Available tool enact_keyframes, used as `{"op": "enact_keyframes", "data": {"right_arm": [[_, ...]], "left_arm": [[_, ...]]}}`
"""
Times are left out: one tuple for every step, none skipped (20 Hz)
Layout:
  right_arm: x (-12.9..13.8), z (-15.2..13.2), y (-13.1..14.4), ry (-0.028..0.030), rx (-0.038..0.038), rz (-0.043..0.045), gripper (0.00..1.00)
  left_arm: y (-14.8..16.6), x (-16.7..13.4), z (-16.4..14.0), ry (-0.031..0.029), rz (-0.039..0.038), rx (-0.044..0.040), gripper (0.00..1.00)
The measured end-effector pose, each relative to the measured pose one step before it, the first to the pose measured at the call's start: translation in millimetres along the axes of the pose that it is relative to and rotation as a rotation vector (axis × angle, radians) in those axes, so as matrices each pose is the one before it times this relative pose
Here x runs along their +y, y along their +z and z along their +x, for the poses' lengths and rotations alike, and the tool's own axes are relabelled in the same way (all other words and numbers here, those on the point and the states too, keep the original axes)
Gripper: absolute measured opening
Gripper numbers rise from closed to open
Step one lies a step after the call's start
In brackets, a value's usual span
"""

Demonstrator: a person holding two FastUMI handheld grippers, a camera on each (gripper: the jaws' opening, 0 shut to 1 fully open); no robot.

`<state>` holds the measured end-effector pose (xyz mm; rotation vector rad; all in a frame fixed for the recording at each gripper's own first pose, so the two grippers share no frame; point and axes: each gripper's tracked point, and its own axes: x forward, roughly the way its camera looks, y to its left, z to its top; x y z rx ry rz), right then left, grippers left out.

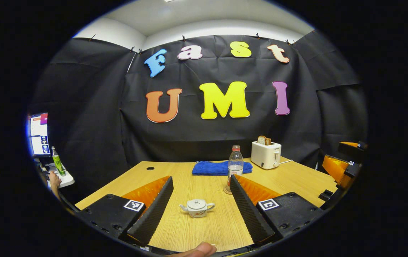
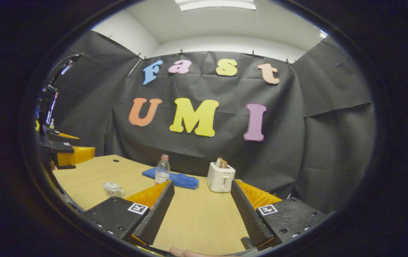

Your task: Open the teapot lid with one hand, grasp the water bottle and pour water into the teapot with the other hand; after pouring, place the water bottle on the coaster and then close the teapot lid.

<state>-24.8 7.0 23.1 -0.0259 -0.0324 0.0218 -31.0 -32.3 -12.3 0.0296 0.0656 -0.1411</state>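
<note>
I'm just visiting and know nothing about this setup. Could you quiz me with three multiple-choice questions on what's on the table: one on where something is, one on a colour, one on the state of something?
1. Where does the water bottle stand?
A. just in front of the folded cloth
B. on top of the toaster
C. inside the teapot

2. What colour is the folded cloth?
A. red
B. blue
C. white

3. In what state is the teapot?
A. tipped on its side
B. lid off, lying beside it
C. upright with its lid on

Answers:
1 A: the left gripper view shows the bottle upright on the table, right before the cloth.
2 B: it is blue in both views.
3 C: the lid sits on the pot, between the left gripper's open fingers.
</note>
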Motion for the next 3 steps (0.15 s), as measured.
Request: {"op": "enact_keyframes", "data": {"right_arm": [[0.96,1.76,-2.25,0.00354,0.00454,0.00104,0.95],[0.37,1.07,-0.64,0.00367,-0.00072,0.00130,0.98],[0.40,0.89,0.16,0.00366,-0.00422,0.00146,0.92]], "left_arm": [[0.81,-2.99,1.36,-0.00421,0.00090,-0.00244,1.00],[1.59,0.80,-0.73,0.00237,0.00307,-0.00885,1.00],[1.21,-2.25,-0.69,-0.00232,0.00689,-0.00837,0.99]]}}
